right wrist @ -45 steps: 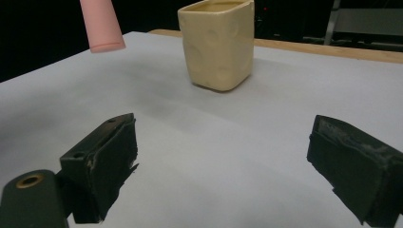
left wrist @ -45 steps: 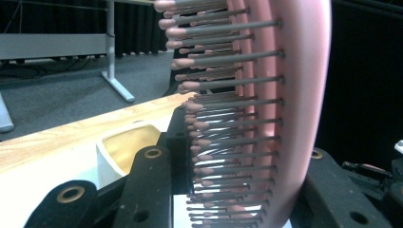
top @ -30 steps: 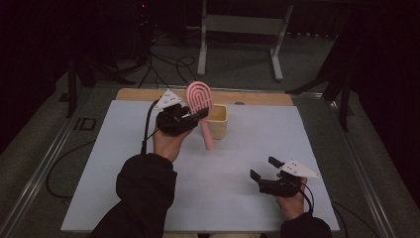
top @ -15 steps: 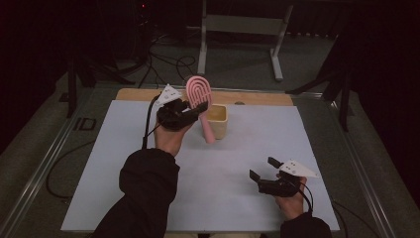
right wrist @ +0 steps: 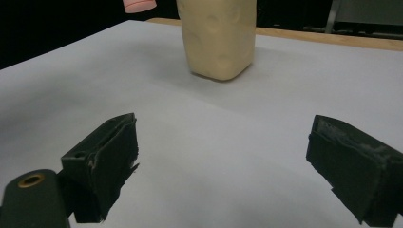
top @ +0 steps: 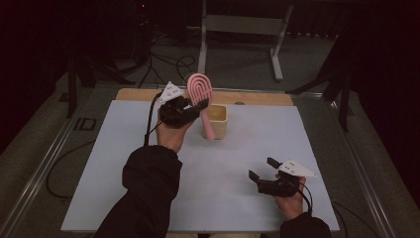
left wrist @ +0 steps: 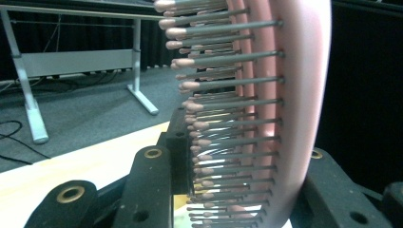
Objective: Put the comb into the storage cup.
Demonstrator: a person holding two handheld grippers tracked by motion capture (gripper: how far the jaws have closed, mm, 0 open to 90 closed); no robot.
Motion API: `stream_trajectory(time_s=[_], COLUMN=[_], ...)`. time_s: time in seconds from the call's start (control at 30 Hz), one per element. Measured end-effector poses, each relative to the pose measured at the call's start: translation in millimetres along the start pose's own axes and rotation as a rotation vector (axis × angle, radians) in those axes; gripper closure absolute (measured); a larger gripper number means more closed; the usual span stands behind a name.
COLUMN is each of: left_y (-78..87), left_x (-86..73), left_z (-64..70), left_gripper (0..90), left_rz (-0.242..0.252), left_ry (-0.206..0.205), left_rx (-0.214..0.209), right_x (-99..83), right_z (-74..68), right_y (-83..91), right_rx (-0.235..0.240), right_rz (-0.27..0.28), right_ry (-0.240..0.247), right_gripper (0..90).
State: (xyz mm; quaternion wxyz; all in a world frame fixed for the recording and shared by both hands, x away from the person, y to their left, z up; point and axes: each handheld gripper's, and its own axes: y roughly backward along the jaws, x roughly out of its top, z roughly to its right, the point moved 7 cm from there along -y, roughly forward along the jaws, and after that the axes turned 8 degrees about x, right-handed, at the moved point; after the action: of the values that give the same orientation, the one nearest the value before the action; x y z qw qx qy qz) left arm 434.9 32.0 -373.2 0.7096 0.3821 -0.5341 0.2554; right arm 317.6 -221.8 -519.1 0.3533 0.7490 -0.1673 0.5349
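Left gripper (top: pixel 195 105) is raised above the far part of the table (top: pixel 124 163), its jaws clamped on the head of a pink hairbrush (top: pixel 199 89). Brush stands near upright, handle pointing down just in front of the cream cup (top: pixel 218 120); contact between them cannot be determined. Right gripper (top: pixel 263 169) sits low at the near right, jaws spread, holding nothing.
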Motion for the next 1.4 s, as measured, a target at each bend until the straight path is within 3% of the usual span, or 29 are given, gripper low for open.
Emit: stream_trajectory(time_s=[0.5, 1.4], left_y=[-9.7, -22.9], left_x=[6.7, 24.4], left_z=[-1.4, -10.7], left_gripper=[65.1, 65.1], left_rz=[-0.005, 0.017], left_ry=[-0.028, -0.032], left_rx=[0.024, 0.076], right_x=[-1.6, -2.3], right_z=[-0.8, -2.7], right_y=[-1.9, -3.7], right_rx=[0.003, 0.01], right_rz=[-0.011, -0.015], right_ry=[-0.004, -0.005], right_gripper=[9.9, 10.0])
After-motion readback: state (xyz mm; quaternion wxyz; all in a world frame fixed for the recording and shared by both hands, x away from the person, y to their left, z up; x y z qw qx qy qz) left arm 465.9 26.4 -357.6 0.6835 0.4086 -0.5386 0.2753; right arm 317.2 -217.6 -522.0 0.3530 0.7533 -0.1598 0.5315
